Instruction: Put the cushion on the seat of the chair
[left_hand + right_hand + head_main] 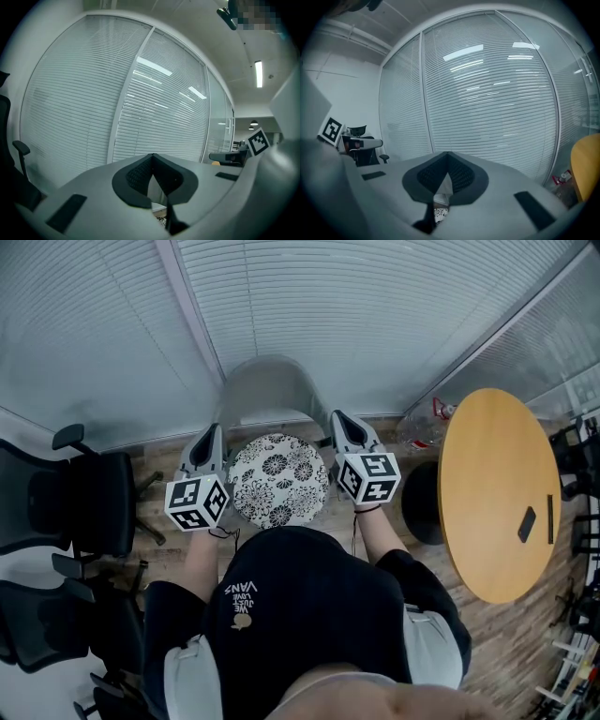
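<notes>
A round cushion [278, 480] with a black-and-white flower print lies flat on the seat of the grey chair [267, 388], in front of its curved back. My left gripper [212, 435] hovers just off the cushion's left edge and my right gripper [340, 420] off its right edge. Both are shut with nothing between the fingers, and both point towards the blinds. In the left gripper view the gripper [152, 156] has its pads pressed together, with a sliver of the cushion [161, 220] below. The right gripper view shows its gripper [446, 153] likewise, above a bit of the cushion [439, 213].
A round wooden table [497, 493] stands at the right on a black base [422, 504]; a dark phone [527, 523] and a pen [549, 518] lie on it. Black office chairs [66, 512] crowd the left. Glass walls with blinds [356, 315] close the corner behind the chair.
</notes>
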The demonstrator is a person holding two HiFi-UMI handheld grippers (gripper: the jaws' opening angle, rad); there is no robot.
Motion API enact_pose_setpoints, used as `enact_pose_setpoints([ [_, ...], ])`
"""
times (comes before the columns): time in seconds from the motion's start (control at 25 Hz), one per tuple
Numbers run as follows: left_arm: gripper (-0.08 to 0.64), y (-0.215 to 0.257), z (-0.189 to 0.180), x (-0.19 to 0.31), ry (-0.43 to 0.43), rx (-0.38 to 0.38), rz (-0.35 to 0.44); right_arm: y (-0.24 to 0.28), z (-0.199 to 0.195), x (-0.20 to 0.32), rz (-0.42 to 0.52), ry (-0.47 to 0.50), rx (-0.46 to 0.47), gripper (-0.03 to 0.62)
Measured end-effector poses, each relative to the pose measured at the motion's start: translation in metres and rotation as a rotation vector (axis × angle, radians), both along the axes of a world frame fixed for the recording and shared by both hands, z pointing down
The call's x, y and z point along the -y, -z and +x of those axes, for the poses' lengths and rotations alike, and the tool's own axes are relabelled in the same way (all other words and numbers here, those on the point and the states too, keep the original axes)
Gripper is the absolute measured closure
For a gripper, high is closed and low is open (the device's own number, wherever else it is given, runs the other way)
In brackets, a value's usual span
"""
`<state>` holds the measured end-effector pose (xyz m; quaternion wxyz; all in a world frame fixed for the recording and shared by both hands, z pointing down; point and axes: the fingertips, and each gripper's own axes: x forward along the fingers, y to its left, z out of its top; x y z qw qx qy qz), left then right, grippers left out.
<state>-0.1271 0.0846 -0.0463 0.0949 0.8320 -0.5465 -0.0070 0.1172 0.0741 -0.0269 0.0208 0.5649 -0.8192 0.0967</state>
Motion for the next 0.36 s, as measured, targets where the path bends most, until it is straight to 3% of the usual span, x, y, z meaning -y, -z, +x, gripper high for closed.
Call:
enact_pose_setpoints([
  [0.36, 0.549, -0.0012, -0.0049, 0.0043, 0.007, -0.009, -0.003, 0.0011, -0.0028, 0.0053, 0.000, -0.004, 0.001, 0.575],
])
